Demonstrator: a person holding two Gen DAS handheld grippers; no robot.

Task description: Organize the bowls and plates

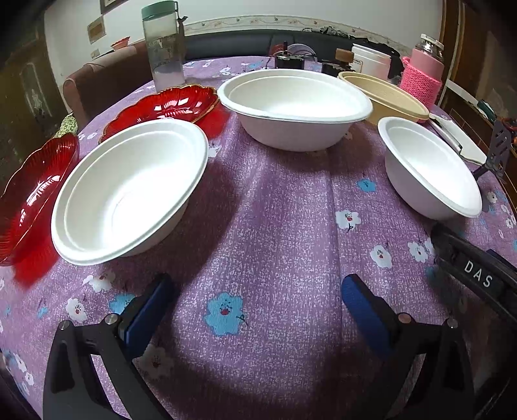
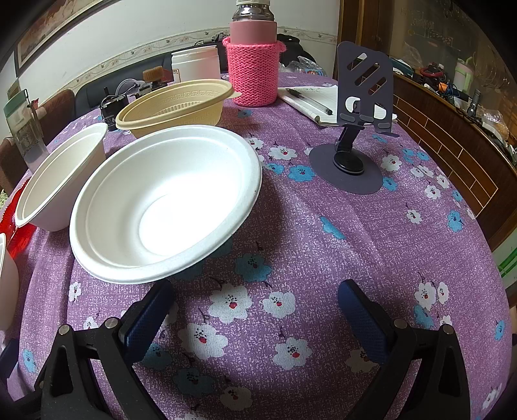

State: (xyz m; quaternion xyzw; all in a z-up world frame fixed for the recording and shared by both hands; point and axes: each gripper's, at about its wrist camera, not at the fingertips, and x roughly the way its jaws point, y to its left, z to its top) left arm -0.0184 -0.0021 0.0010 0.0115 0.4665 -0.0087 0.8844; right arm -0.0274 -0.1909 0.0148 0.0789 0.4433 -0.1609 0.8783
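Left wrist: matte white bowls (image 1: pixel 129 190), ribbed red glass plates (image 1: pixel 171 106).

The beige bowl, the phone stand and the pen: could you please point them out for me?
beige bowl (image 2: pixel 181 111), right wrist view, on its outer wall.
phone stand (image 2: pixel 347 173), right wrist view, on its round base.
pen (image 2: pixel 310 102), right wrist view, mid-barrel.

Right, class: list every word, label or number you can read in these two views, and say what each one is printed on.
"DAS": white letters on the black right gripper body, seen from the left wrist view.
White plastic jar's label: too small to read.
Framed wall notices: blurred, unreadable.
Lined paper notepad: no legible writing.
Beige plastic bowl: a key pattern only, no text.
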